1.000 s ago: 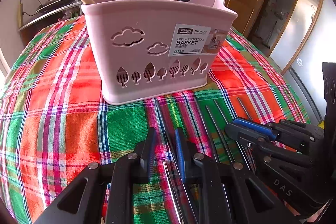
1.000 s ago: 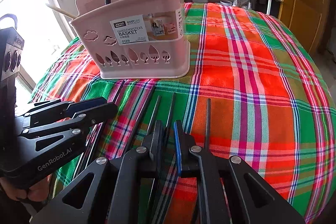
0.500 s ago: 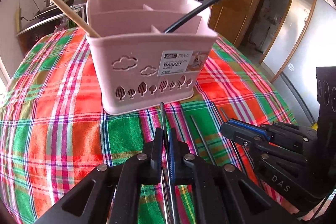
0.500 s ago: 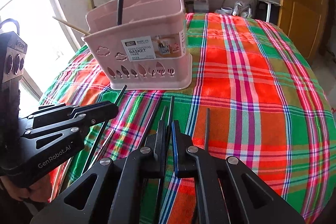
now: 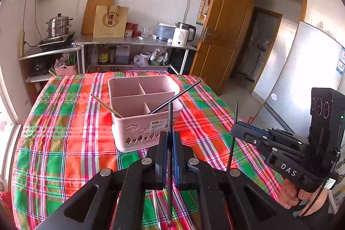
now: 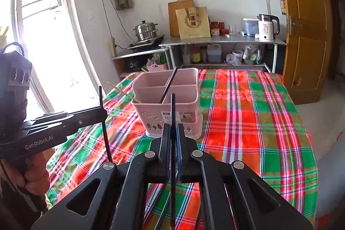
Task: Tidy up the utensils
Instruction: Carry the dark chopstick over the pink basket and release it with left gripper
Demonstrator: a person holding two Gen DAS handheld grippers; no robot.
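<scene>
Two tools, left tool and right tool, each clamp one black chopstick upright, ready for drop into pink basket.

We hold both grippers side by side, each angled down. Our left gripper has its jaws clamped on a thin dark stick standing upright, and our right gripper pinches another the same way. Our hands wrap the handles.
</scene>
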